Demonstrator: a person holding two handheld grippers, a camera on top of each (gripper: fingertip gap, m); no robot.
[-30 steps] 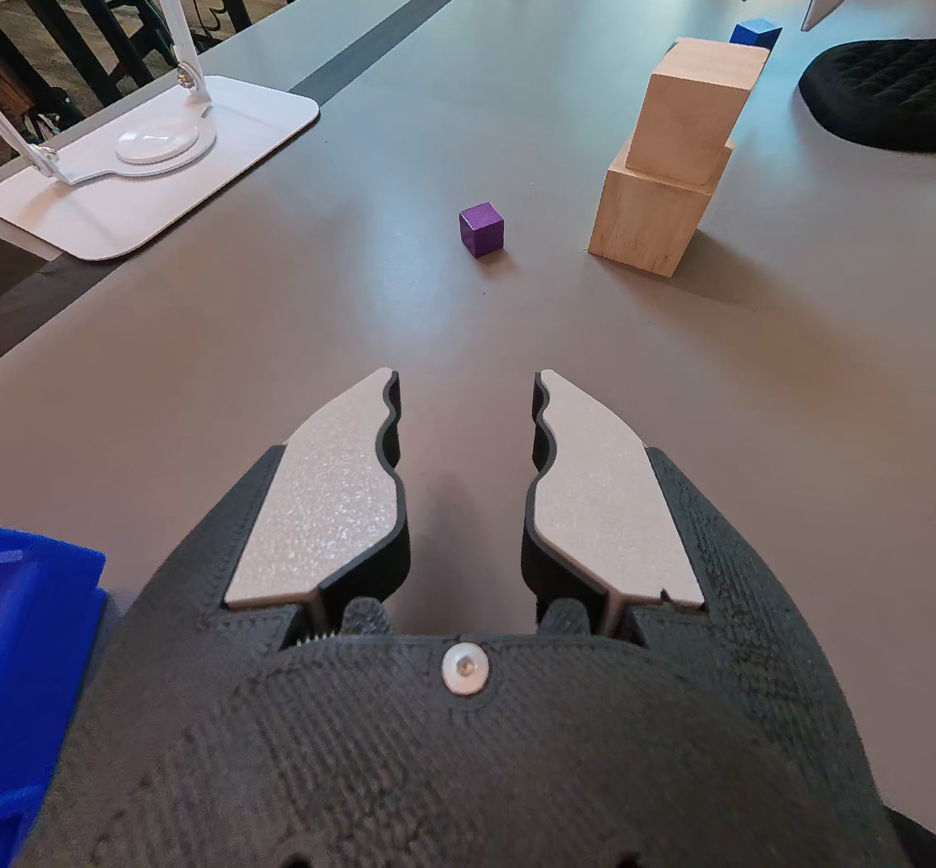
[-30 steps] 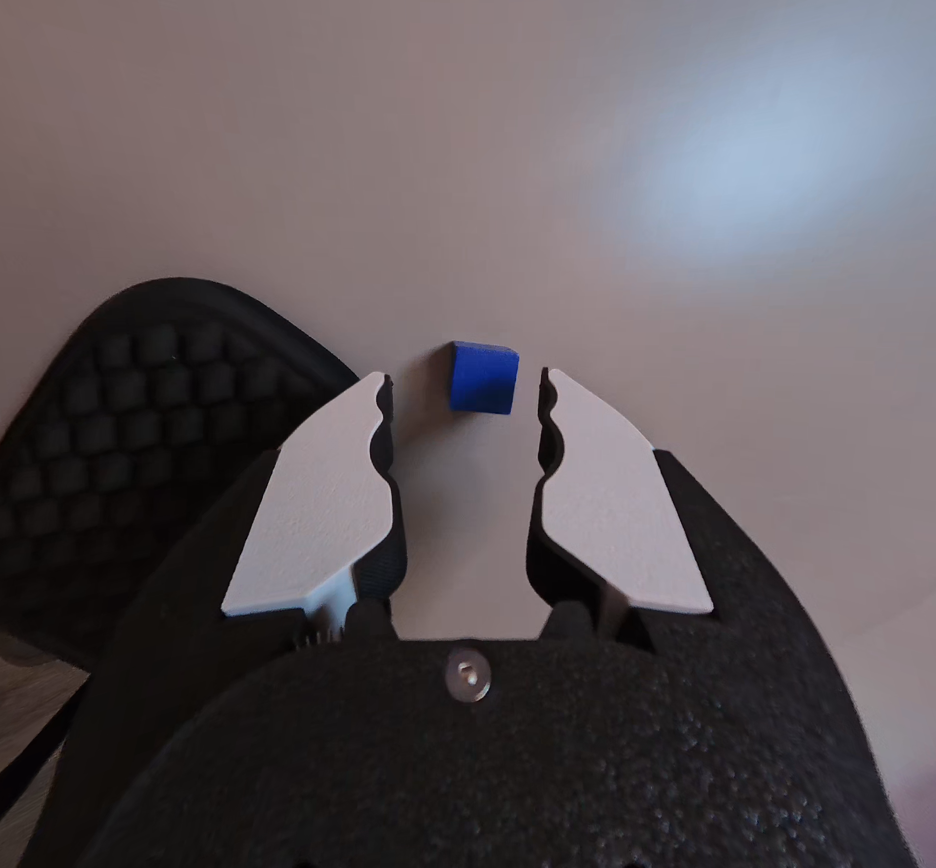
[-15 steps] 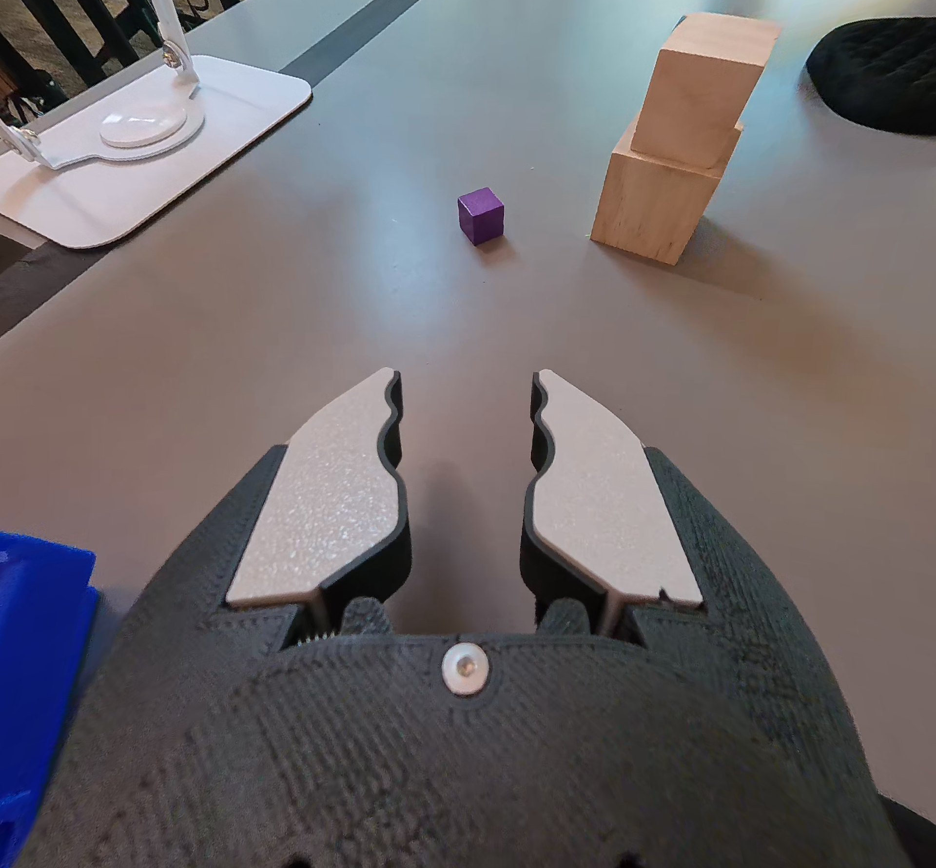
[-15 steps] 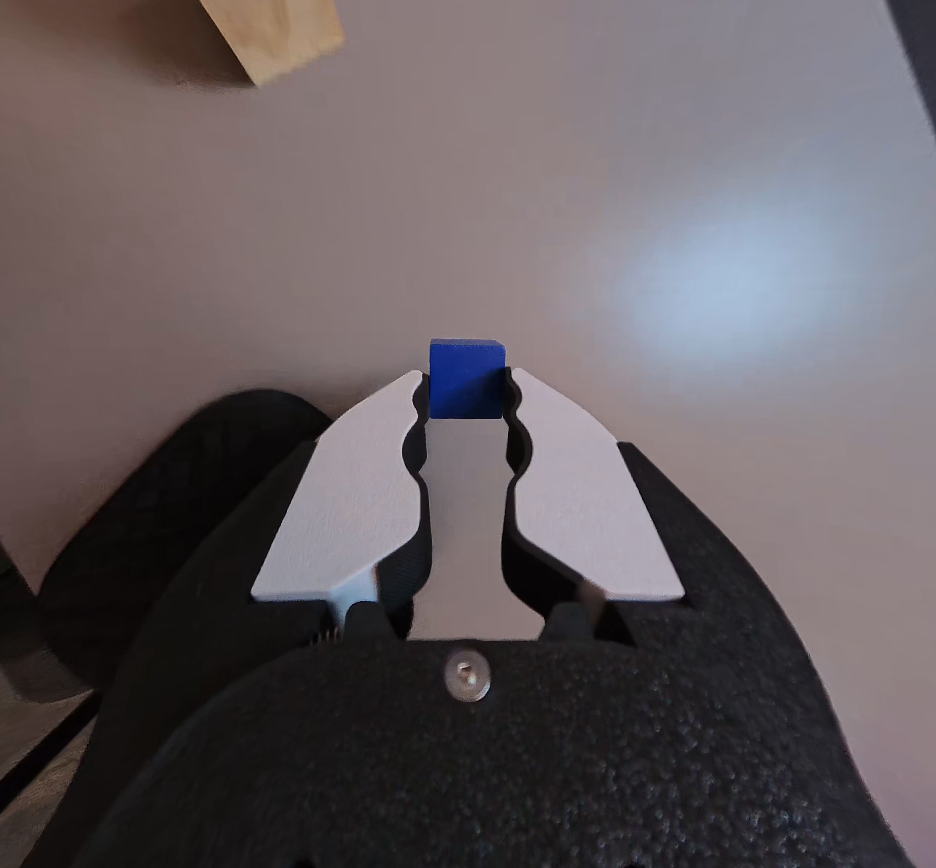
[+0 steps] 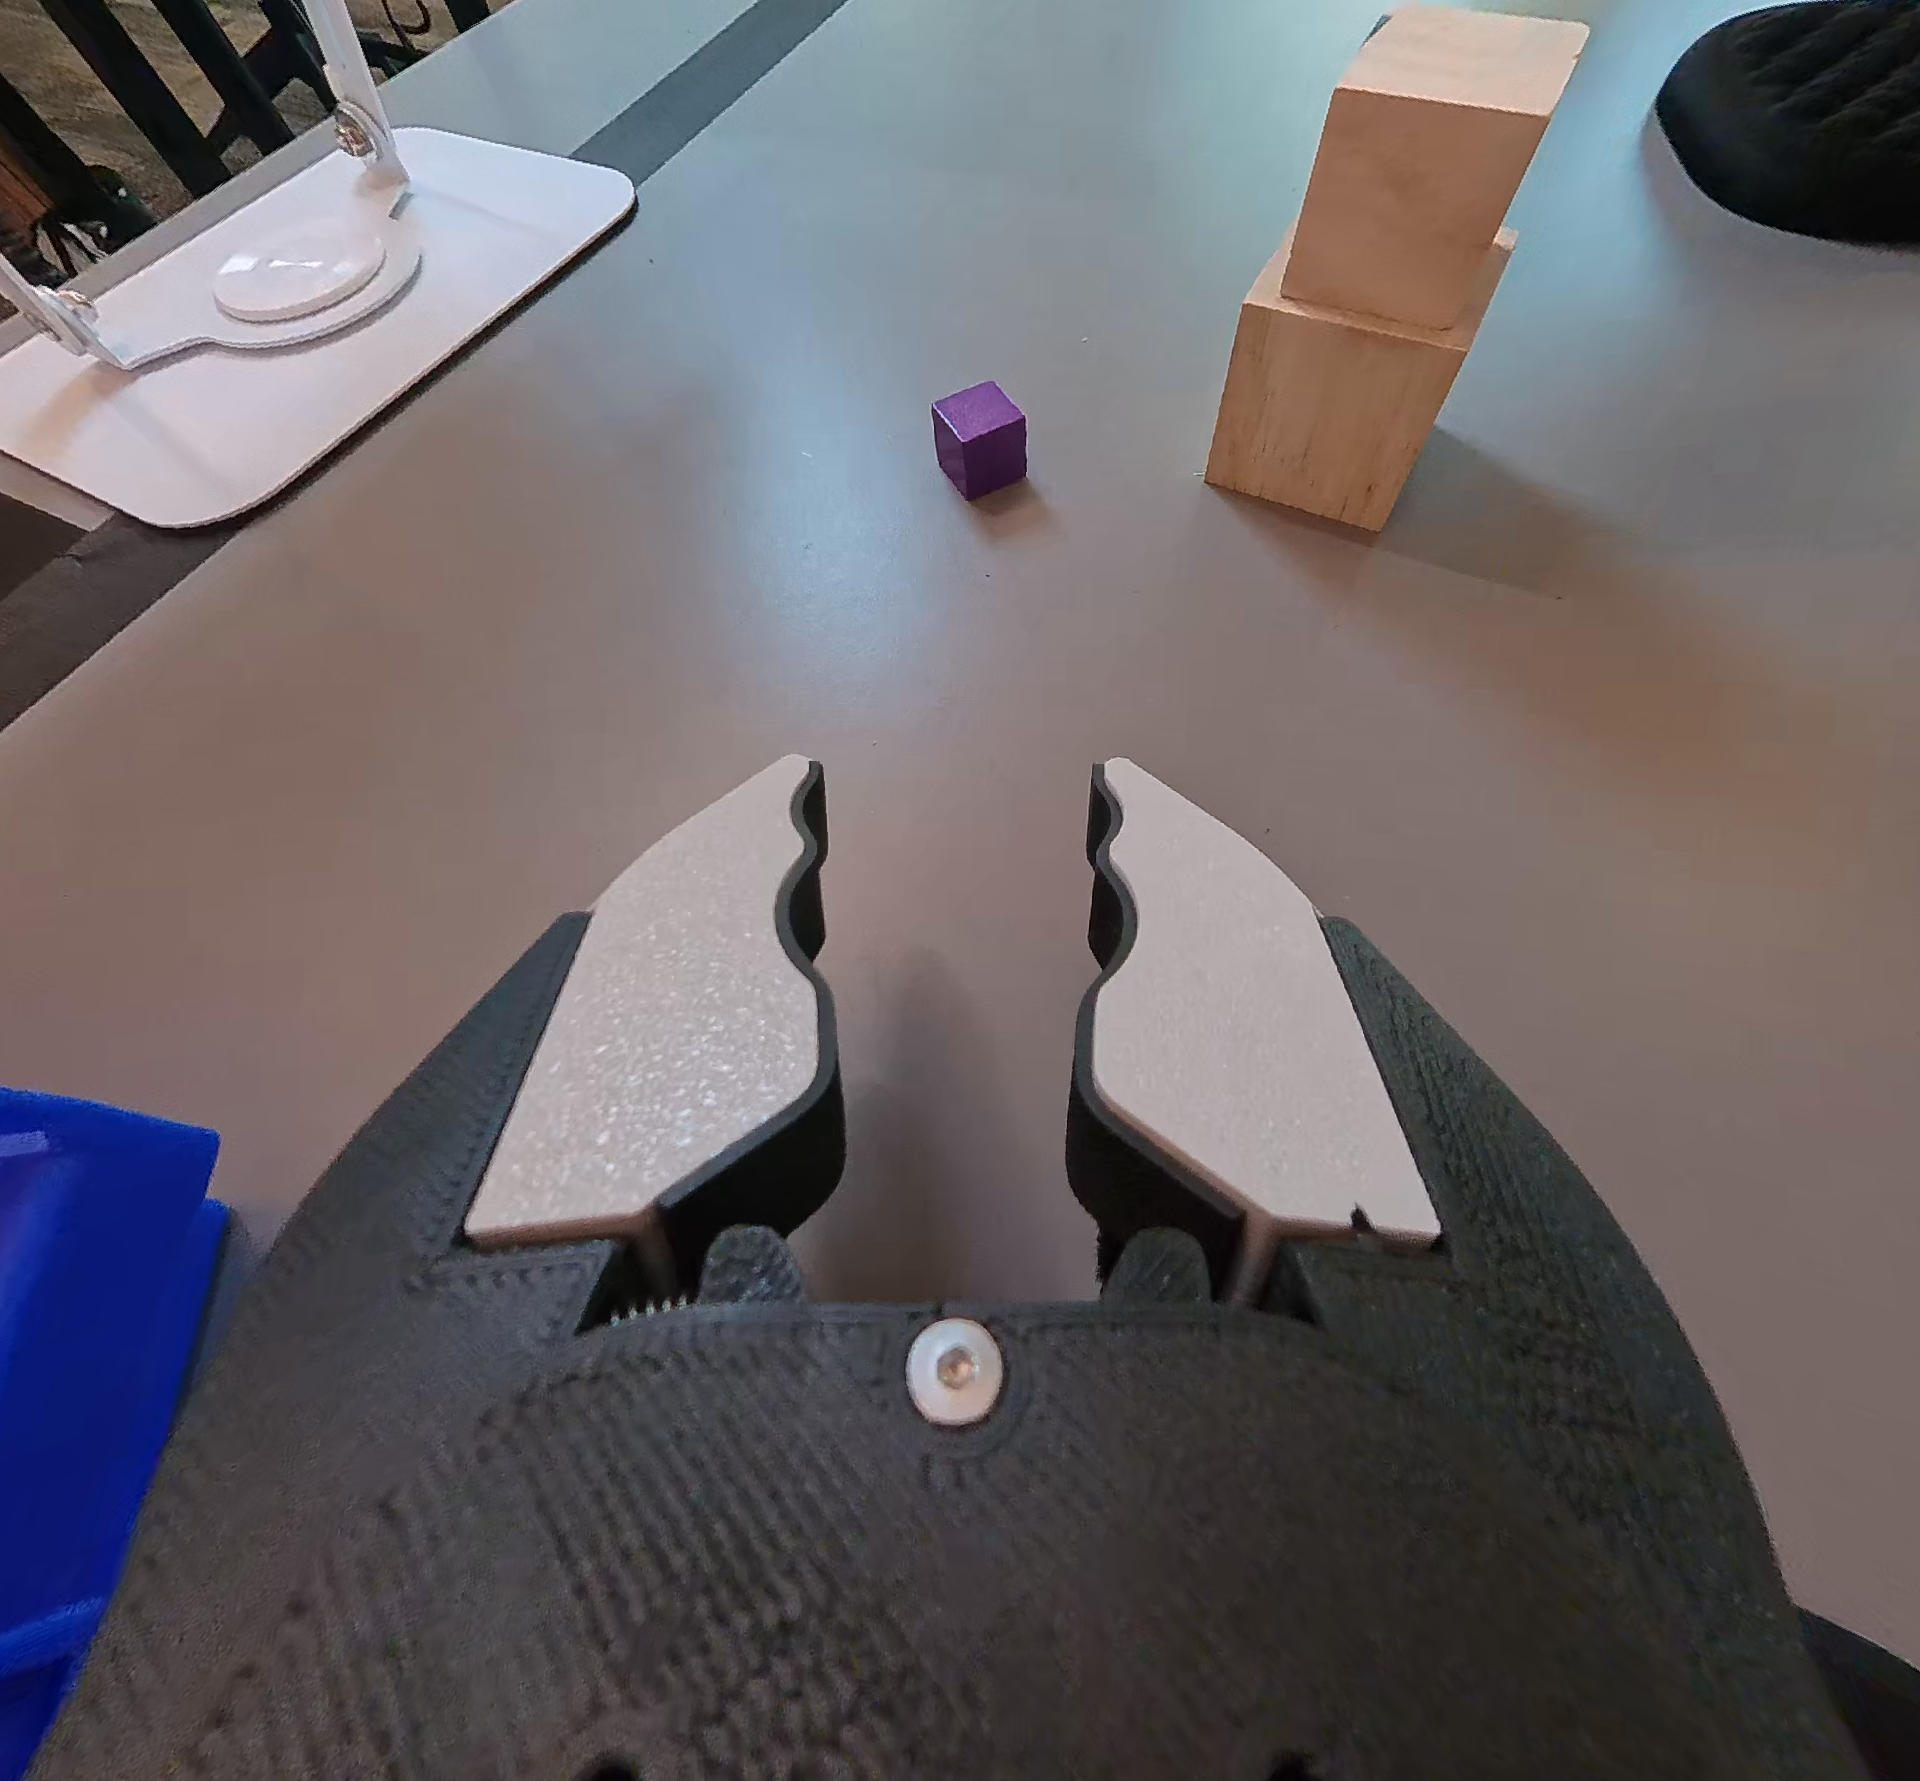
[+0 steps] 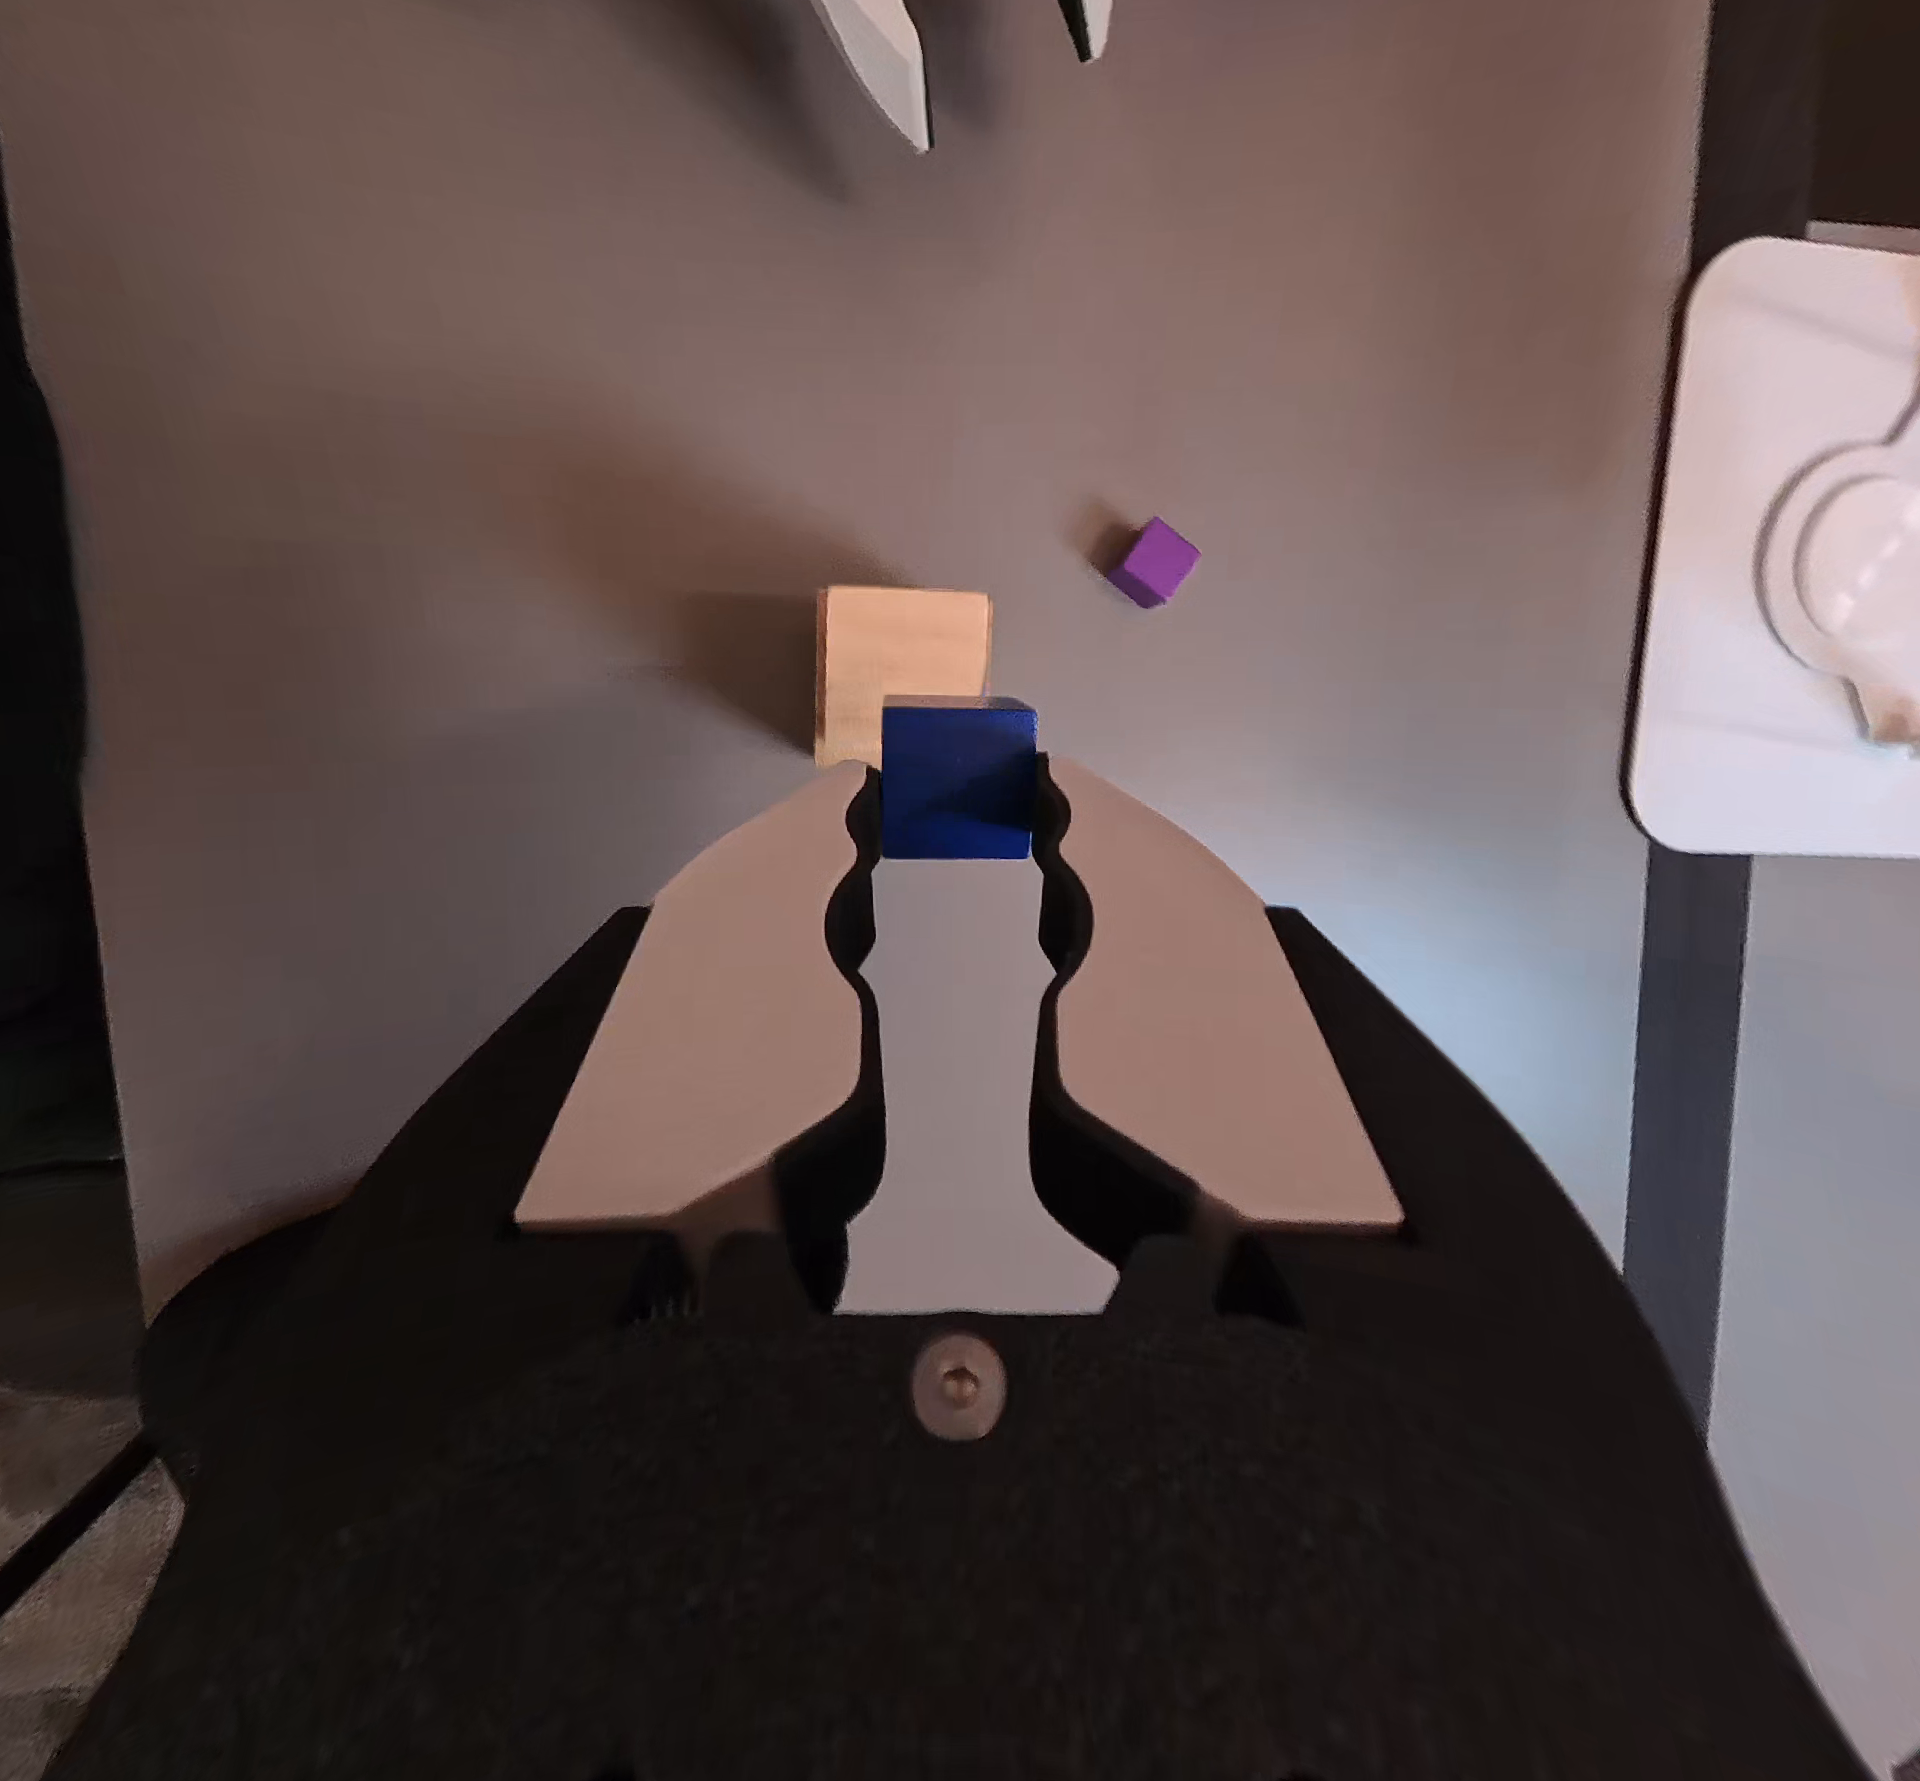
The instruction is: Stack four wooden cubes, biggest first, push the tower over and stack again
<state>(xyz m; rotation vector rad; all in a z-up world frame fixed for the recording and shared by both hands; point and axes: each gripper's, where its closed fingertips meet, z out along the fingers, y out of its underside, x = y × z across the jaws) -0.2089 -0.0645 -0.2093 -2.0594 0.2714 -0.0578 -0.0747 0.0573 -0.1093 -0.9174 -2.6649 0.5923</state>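
Two plain wooden cubes stand stacked on the grey table, the smaller cube [image 5: 1423,173] on the larger cube [image 5: 1340,401]. From above, the stack's top [image 6: 902,656] shows in the right wrist view. A small purple cube [image 5: 979,450] lies left of the stack; it also shows in the right wrist view [image 6: 1151,561]. My right gripper [image 6: 956,775] is shut on a blue cube [image 6: 957,781] and holds it in the air just short of the stack. My left gripper [image 5: 956,796] is open and empty, low over the table. It shows far off in the right wrist view [image 6: 997,17].
A white lamp base [image 5: 281,318] stands at the left; it also shows in the right wrist view [image 6: 1787,568]. A black cushion [image 5: 1808,121] lies at the far right. A blue bin [image 5: 94,1316] sits at my left gripper's near left. My right fingertips sit around 20 cm from my left ones.
My right gripper shut on the blue cube, lifted it off the table and carried it over toward the wooden stack. My left gripper stayed open and hardly moved.
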